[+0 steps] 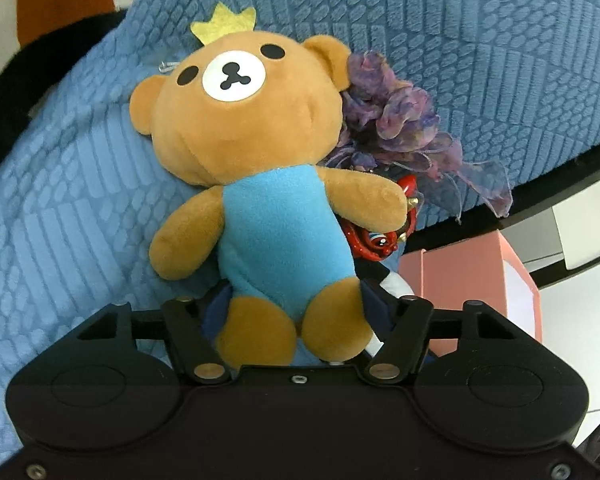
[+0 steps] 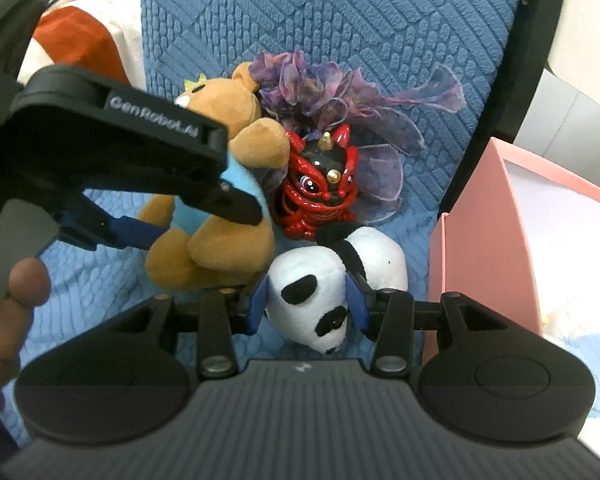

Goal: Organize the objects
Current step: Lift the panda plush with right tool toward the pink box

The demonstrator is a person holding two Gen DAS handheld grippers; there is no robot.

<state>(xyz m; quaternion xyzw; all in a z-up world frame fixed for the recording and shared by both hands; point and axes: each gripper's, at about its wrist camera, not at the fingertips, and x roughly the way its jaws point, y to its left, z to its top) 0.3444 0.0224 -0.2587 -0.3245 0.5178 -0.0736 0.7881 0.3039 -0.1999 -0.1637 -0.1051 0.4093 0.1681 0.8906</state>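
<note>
The bear (image 1: 260,184) lies on the blue cushion (image 1: 80,200) just left of the lion (image 2: 320,184), long axis head-away. The left gripper (image 1: 296,304) pinches its hips. The right gripper (image 2: 308,304) pinches the panda (image 2: 324,292) just below the lion, whose muzzle points toward the camera.

The left gripper (image 1: 296,304) is squeezing the teddy bear (image 1: 256,168) at its hips w/ blue pads, legs hanging toward the camera. Bear is lying on a blue bumpy cushion (image 1: 80,208). A purple cloth flower (image 1: 400,120) & a red toy (image 1: 374,236) are peeking out beside it. Pink box (image 1: 460,280) is sitting at right.
</note>
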